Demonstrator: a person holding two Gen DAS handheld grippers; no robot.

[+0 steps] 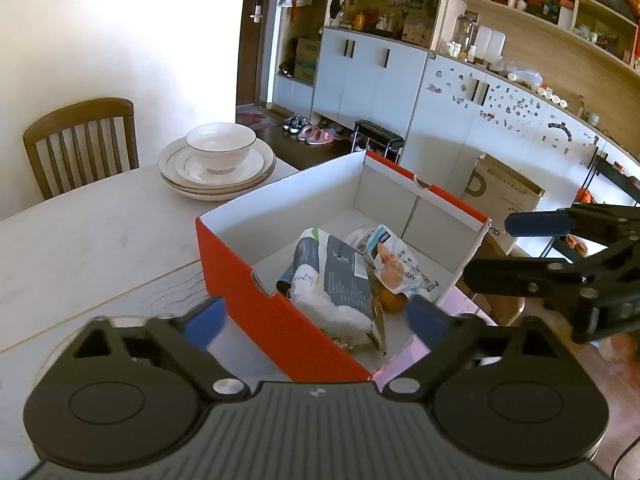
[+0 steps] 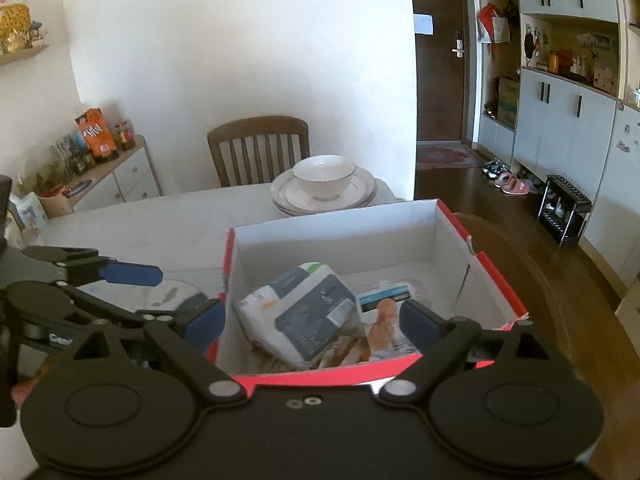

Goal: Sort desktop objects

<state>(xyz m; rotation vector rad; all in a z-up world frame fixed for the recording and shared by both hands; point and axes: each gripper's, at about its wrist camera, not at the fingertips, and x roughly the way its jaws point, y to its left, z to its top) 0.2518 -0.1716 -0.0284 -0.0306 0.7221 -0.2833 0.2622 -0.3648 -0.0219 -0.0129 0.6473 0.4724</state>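
Inside the red box [image 1: 256, 280] sit your snack packets [image 1: 340, 276] and an orange [image 1: 390, 302], piled at its near end. Your left gripper [image 1: 316, 318] and right gripper [image 2: 312, 320] both hang over the box's near edge, jaws wide apart, nothing held. Behind the box, bowl [image 1: 220, 146] on stacked plates [image 1: 176, 172] on the surface [image 1: 100, 232].

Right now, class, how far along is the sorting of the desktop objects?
Done: snack packets and an orange lie inside the red box. In hand: nothing; left gripper and right gripper are open and empty. Left: perhaps the bowl on stacked plates.
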